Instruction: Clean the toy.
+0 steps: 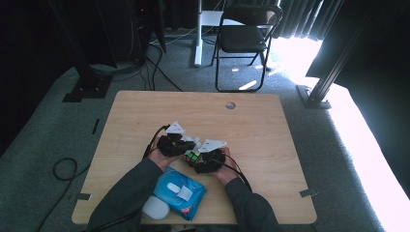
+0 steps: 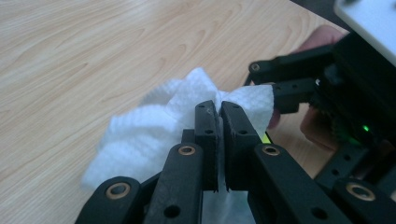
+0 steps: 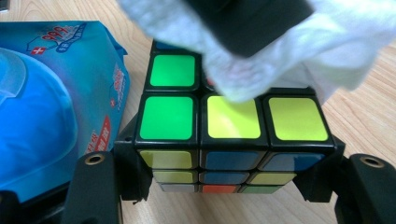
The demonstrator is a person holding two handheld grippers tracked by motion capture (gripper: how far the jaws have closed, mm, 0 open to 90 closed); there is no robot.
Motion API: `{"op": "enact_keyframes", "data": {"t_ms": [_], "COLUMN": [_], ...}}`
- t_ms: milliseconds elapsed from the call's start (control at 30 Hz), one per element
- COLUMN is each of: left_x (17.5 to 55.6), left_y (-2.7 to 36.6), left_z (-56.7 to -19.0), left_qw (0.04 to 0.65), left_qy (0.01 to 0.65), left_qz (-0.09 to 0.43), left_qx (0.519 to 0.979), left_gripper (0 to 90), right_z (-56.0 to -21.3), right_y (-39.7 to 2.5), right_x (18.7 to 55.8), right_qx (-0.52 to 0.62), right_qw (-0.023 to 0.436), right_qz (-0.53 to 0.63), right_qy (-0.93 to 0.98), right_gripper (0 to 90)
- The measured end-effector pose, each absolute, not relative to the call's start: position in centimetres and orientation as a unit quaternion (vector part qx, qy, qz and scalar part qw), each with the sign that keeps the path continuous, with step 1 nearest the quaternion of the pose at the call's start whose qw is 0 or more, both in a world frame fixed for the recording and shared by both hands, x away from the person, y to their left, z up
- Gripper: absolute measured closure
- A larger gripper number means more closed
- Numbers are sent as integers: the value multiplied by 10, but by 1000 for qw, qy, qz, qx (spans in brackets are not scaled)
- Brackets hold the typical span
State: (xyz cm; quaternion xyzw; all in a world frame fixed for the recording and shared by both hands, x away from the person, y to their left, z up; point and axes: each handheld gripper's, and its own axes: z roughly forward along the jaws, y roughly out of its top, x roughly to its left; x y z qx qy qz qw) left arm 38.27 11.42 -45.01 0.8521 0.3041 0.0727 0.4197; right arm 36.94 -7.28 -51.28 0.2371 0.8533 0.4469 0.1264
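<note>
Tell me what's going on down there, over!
Left gripper shut on crumpled white wipe. Right gripper shut on multicoloured puzzle cube. Wipe pressed on cube's top. Blue wipes packet alongside, not blocking.

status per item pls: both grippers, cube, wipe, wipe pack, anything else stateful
left gripper: shut on the white wipe.
right gripper: shut on the Rubik's cube, jaws on its two sides.
white wipe: crumpled, pressed on the cube's top.
Rubik's cube: scrambled, held above the table.
blue wipe pack: flat on the table, flap raised.
folding chair: unfolded, empty.
</note>
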Motion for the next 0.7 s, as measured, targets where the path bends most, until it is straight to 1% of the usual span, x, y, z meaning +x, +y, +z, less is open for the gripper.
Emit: {"op": "enact_keyframes", "data": {"t_ms": [400, 700], "left_x": [375, 371], "left_y": [120, 115], "left_z": [-451, -451], "left_qw": [421, 416], "left_qy": [294, 286], "left_qz": [71, 69], "left_qx": [855, 860], "left_gripper": [859, 859], "right_z": [-513, -514], "right_y": [-76, -78], "right_x": [372, 374], "right_qx": [249, 259], "right_qw": [132, 137], "right_qz": [444, 441], "right_qy": [850, 848], "right_gripper": [342, 342]}}
